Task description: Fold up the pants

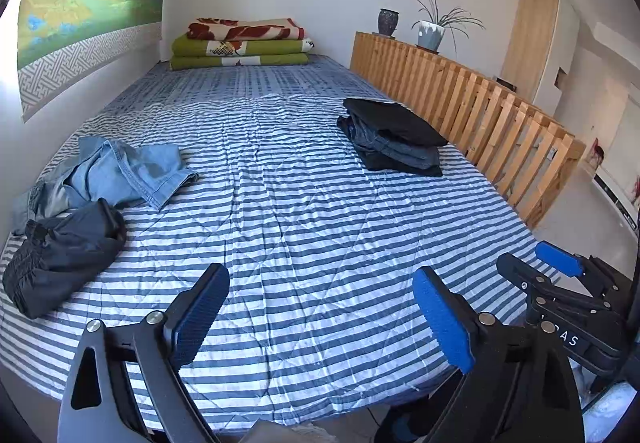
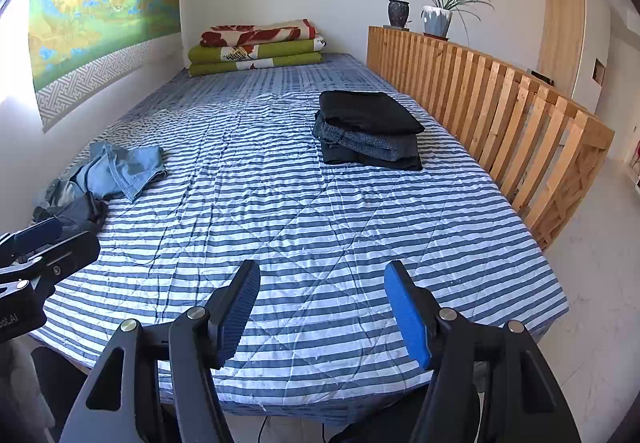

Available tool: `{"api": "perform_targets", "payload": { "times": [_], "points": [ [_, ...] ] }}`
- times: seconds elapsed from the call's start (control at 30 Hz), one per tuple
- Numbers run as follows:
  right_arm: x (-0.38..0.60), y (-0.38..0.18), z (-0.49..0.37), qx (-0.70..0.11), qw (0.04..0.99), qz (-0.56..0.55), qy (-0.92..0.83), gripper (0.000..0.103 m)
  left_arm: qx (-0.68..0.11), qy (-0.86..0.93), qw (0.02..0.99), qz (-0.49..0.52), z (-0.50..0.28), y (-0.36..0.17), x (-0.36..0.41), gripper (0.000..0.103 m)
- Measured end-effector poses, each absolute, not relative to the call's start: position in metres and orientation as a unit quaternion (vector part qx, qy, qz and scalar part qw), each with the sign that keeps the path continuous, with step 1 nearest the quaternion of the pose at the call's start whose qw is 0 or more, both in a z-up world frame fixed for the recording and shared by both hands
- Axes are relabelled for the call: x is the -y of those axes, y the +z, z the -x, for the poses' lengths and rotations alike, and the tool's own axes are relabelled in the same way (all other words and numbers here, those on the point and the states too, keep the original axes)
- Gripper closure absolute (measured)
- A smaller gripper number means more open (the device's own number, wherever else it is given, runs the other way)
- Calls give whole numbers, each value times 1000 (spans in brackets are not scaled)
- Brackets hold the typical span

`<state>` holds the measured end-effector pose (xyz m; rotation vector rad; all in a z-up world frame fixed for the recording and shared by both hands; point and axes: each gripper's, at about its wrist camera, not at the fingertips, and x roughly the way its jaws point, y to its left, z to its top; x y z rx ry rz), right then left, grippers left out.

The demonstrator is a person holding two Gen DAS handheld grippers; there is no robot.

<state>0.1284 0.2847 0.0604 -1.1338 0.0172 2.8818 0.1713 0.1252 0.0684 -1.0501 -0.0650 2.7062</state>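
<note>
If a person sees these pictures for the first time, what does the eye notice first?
First the blue-and-white striped bedspread filling the middle. On it, a neat stack of folded dark pants lies near the wooden slat rail, and unfolded light blue jeans lie crumpled at the left edge.

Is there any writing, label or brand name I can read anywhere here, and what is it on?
"AS": end of a white label, start hidden, on the right tool, seen from the left wrist.
"ot.AI": end of a white label, cut off at the picture's edge, on the left tool, seen from the right wrist.
Nothing else is readable.
</note>
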Motion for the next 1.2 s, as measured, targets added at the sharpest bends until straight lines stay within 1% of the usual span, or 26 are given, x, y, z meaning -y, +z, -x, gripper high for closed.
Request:
{"api": "perform_targets", "payload": {
  "times": [0.2, 0.27, 0.67, 1.2],
  "points": [
    [-284, 59, -128, -7, 22, 365, 931, 38, 18, 926, 108, 360, -170, 67, -126, 6],
    [-284, 59, -128, -7, 23, 366, 930, 37, 17, 926, 104, 364, -169, 65, -126, 1],
    [-285, 57, -126, -6, 25, 366, 930, 33, 12, 923, 93, 374, -165, 56, -126, 1],
    [-284, 55, -124, -4, 35, 367, 929, 32, 3, 919, 99, 383, -161, 49, -129, 1]
  ]
}}
